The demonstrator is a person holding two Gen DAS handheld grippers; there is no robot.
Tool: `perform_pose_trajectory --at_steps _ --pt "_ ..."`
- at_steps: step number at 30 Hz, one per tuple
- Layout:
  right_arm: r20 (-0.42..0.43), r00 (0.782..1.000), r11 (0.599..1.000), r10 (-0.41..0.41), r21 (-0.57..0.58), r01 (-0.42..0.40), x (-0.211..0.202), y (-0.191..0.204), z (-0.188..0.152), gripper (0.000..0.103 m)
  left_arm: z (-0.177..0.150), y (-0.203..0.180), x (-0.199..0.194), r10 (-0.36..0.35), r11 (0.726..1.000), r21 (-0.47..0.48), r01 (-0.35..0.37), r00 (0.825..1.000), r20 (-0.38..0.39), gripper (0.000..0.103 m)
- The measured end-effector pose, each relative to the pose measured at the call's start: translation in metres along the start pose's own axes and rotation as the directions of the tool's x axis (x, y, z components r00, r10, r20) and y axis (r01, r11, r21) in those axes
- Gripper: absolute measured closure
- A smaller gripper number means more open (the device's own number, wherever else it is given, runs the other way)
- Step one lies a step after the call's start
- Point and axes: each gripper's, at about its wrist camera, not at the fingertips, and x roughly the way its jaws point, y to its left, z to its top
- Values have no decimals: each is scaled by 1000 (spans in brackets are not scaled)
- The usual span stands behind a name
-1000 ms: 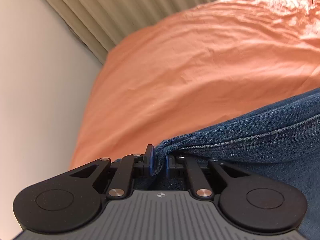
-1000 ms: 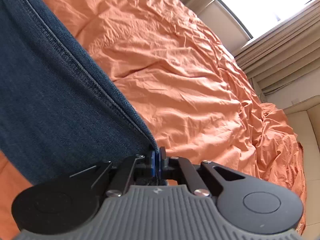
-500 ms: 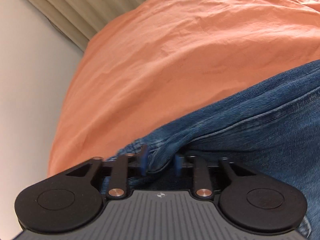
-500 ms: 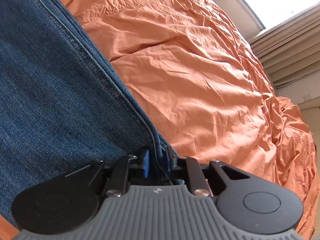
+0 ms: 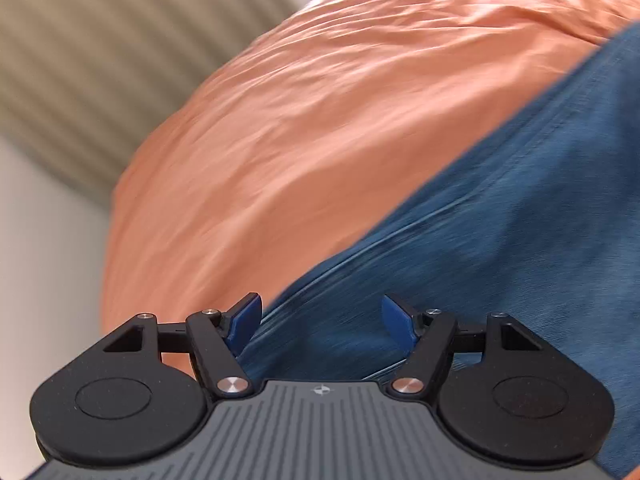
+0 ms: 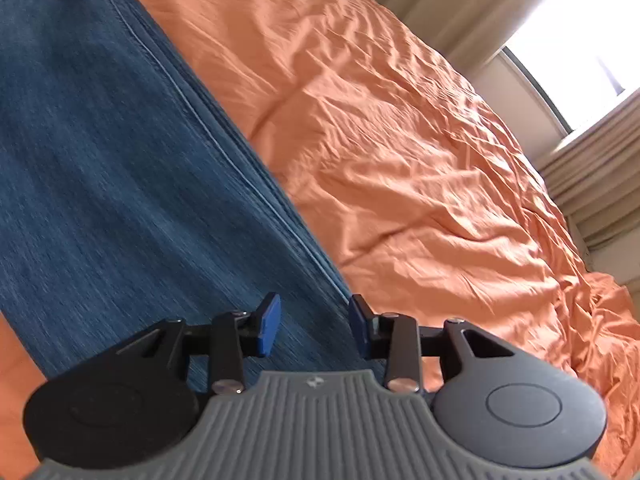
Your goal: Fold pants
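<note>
Blue denim pants (image 5: pixel 500 240) lie flat on the orange bed cover (image 5: pixel 320 120). In the left wrist view my left gripper (image 5: pixel 322 318) hovers just above the pants' left edge, its jaws opening wide, and the blue pads (image 5: pixel 244 320) press on nothing. The right wrist view shows the pants (image 6: pixel 120 160) stretching away to the upper left. My right gripper (image 6: pixel 314 322) sits over their right seam edge with its jaws opening; denim shows in the gap below, but the pads do not pinch it.
The wrinkled orange bed cover (image 6: pixel 420 160) spreads to the right of the pants. Beige curtains (image 5: pixel 80 72) and a pale wall (image 5: pixel 40 280) stand beyond the bed's left side. A bright window (image 6: pixel 580 32) with curtains lies past the bed's far right.
Both grippers were shut on the denim edges a second ago; both have let go and spread their jaws. The pants now lie flat, and both views have shifted and rolled.
</note>
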Motion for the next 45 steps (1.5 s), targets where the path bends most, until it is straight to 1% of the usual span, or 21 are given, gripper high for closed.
perform_pose_trajectory --at_steps 3,9,13,17,19,20,21,22,23,24,25,26,27,29,33,37,39,41,43,44,45 --pt "56 995 996 88 -30 -86 3 24 31 69 18 -28 7 -72 994 86 69 997 35 22" --pt "134 966 975 219 -72 -211 28 56 96 70 50 -64 38 -198 959 212 190 980 17 22" --pt "155 947 958 281 -109 -267 46 69 125 69 57 -75 59 -219 937 274 214 976 -13 21" --pt "122 935 940 332 -126 -317 70 77 140 69 57 -69 76 -277 932 234 279 960 -42 20" --pt "102 931 932 350 -134 -336 78 80 139 75 54 -66 78 -300 932 197 303 953 -48 22" --pt "99 930 930 353 -141 -338 82 82 138 77 52 -65 80 -314 931 177 318 948 -52 30" --pt "101 933 932 347 -150 -330 83 85 138 83 52 -64 80 -335 928 154 340 940 -57 41" --pt "106 939 938 327 -162 -308 83 88 137 93 51 -64 80 -346 927 136 350 937 -54 45" --pt "110 942 939 319 -172 -298 82 89 138 94 50 -65 79 -337 933 123 339 941 -41 53" --pt "114 943 941 312 -176 -290 80 90 137 95 49 -66 77 -332 936 107 334 943 -35 69" --pt "119 946 943 302 -186 -277 76 92 135 97 49 -67 75 -331 938 95 332 943 -29 76" --pt "122 949 944 291 -199 -264 73 95 134 97 47 -69 72 -322 942 88 323 946 -20 88" --pt "128 952 947 276 -205 -247 69 97 133 98 46 -72 70 -310 947 87 310 951 -14 93" --pt "146 957 953 250 -211 -217 59 99 133 99 45 -77 63 -279 956 93 278 960 3 98" --pt "180 960 966 215 -184 -181 41 91 134 100 49 -73 48 -216 975 74 211 974 66 101" --pt "175 970 976 167 -171 -138 36 84 138 100 62 -59 40 -186 982 5 186 977 102 101" --pt "163 975 982 152 -139 -130 41 80 143 100 72 -55 46 -179 983 -28 182 980 84 100" --pt "128 977 982 169 -107 -156 53 77 147 100 78 -59 61 -186 982 -14 186 982 38 100" --pt "106 980 981 168 -120 -155 64 83 146 100 78 -63 73 -186 982 -9 186 982 11 99" --pt "93 980 980 175 -111 -165 70 83 145 100 77 -63 78 -188 982 -12 188 982 2 95" --pt "92 980 982 176 -92 -168 73 83 144 99 76 -62 81 -179 984 -21 179 984 0 84"
